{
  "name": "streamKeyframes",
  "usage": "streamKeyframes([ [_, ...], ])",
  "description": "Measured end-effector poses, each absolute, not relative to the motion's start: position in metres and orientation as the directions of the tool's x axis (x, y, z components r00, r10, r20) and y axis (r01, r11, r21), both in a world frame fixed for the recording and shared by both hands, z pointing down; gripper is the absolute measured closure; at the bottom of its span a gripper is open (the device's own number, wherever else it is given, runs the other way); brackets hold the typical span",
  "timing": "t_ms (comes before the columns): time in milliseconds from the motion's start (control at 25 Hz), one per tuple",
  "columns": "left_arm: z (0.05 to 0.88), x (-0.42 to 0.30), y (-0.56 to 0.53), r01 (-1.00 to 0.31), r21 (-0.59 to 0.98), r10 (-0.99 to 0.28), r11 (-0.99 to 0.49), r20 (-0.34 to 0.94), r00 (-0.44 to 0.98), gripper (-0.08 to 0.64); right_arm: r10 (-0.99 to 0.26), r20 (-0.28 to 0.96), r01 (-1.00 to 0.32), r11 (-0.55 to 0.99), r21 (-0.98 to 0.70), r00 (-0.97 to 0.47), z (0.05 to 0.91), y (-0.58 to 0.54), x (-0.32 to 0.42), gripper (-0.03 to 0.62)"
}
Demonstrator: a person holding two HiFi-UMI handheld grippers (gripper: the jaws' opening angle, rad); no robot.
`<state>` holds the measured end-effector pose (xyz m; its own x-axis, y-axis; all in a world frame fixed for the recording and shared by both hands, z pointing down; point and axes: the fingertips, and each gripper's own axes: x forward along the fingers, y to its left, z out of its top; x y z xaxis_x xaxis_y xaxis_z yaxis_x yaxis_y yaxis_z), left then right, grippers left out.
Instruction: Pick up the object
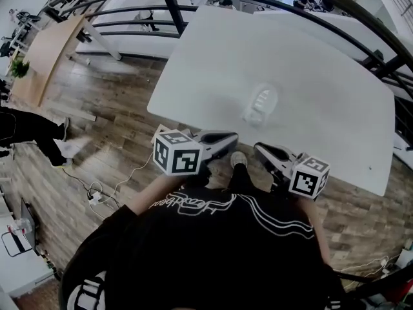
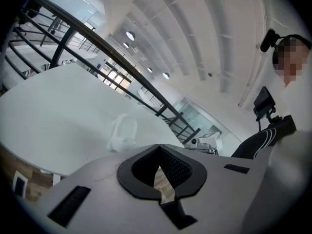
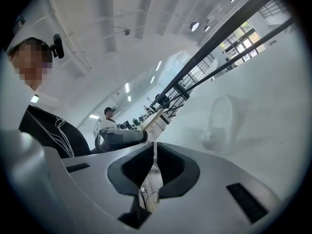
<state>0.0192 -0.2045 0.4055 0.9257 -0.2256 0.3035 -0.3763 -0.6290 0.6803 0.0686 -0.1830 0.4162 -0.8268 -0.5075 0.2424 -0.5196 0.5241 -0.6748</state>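
White headphones lie alone on the white table, near its front edge. They show as a pale shape ahead in the left gripper view and in the right gripper view. My left gripper hovers off the table's near edge, close to my body, jaws shut with nothing between them. To its right, my right gripper is held at the same height, also short of the table, shut and empty. Neither touches the headphones.
A black railing runs behind the table. Wooden floor lies below, with cables and a power strip at the left. Another person stands at the far left, beside a wooden desk.
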Motion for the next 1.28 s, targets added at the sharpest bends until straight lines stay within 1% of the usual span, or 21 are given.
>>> streamKeyframes([
  [320, 0.429, 0.038, -0.250, -0.400, 0.700, -0.221, -0.591, 0.337, 0.915, 0.554, -0.495, 0.246, -0.504, 0.498, -0.706, -0.833, 0.436, -0.233, 0.088, 0.566],
  [680, 0.435, 0.048, -0.276, -0.399, 0.715, -0.224, -0.574, 0.332, 0.916, 0.554, -0.503, 0.263, -0.516, 0.467, -0.718, -0.823, 0.447, -0.255, 0.104, 0.566],
  [1120, 0.446, 0.048, -0.278, -0.402, 0.724, -0.214, -0.560, 0.342, 0.915, 0.554, -0.571, 0.291, -0.585, 0.438, -0.683, -0.768, 0.461, -0.268, 0.121, 0.565],
  [1280, 0.449, 0.044, -0.283, -0.405, 0.729, -0.213, -0.552, 0.346, 0.914, 0.554, -0.575, 0.310, -0.599, 0.424, -0.679, -0.758, 0.465, -0.279, 0.124, 0.565],
])
